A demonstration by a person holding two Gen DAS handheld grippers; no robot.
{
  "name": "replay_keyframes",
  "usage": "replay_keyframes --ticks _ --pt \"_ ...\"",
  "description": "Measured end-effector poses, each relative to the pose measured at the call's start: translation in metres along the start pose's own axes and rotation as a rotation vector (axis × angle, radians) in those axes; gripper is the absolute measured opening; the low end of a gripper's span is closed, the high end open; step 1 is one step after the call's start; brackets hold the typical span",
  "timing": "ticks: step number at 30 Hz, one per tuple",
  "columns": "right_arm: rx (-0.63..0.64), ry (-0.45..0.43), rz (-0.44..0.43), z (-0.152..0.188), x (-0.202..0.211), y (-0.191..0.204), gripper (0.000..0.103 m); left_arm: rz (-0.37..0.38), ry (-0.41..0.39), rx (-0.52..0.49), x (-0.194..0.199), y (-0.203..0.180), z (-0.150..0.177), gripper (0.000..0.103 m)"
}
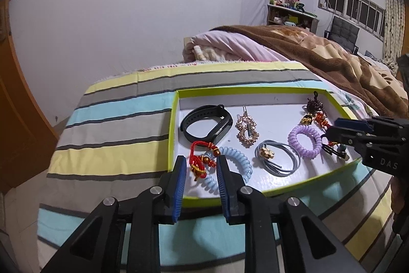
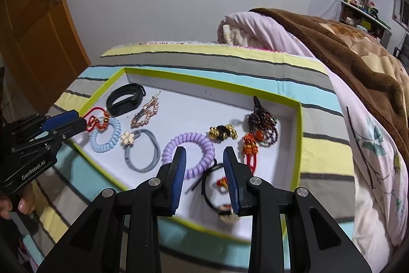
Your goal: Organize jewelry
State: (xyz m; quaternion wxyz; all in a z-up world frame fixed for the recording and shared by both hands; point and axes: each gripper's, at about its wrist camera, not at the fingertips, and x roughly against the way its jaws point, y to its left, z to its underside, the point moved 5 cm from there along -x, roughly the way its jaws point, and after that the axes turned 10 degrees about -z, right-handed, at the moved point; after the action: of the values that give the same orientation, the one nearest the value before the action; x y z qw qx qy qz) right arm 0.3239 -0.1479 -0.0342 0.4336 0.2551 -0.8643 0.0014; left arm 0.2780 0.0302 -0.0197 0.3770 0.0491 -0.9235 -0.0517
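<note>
A shallow white tray with a lime-green rim (image 1: 175, 119) (image 2: 297, 145) lies on the striped bed and holds jewelry. My left gripper (image 1: 200, 163) is open over its near-left corner, its fingers on either side of a red cord charm (image 1: 202, 157) and a light-blue coil band (image 1: 237, 163). My right gripper (image 2: 205, 154) is open over the near-right part, above a purple coil band (image 2: 190, 147) and a black cord bracelet (image 2: 212, 186). Also inside lie a black fitness band (image 1: 204, 124), a gold hair clip (image 1: 246, 131) and a grey flower hair tie (image 1: 278, 155).
A dark beaded ornament (image 2: 263, 119), a gold-and-black piece (image 2: 222, 132) and an orange tassel charm (image 2: 250, 145) lie at the tray's right. A brown blanket (image 2: 358, 55) and pink quilt (image 1: 225, 47) are heaped behind. A wooden door (image 2: 33, 17) stands at left.
</note>
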Motion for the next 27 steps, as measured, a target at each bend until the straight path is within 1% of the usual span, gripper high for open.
replay_keyframes --ticks 8,12,17,27 --pt "0.001 -0.070 -0.002 0.029 0.048 0.019 0.031 -0.021 -0.050 0.038 0.051 0.001 0.015 0.024" --pt "-0.004 -0.100 -0.009 0.048 0.067 0.031 0.031 -0.019 -0.067 0.066 0.078 -0.002 0.029 0.024" --pt "0.010 -0.128 -0.004 0.075 0.088 0.048 0.031 -0.043 -0.087 0.070 0.106 -0.008 0.048 0.024" --pt "0.041 -0.175 0.014 0.115 0.113 0.075 0.031 -0.071 -0.100 0.073 0.138 -0.010 0.091 0.024"
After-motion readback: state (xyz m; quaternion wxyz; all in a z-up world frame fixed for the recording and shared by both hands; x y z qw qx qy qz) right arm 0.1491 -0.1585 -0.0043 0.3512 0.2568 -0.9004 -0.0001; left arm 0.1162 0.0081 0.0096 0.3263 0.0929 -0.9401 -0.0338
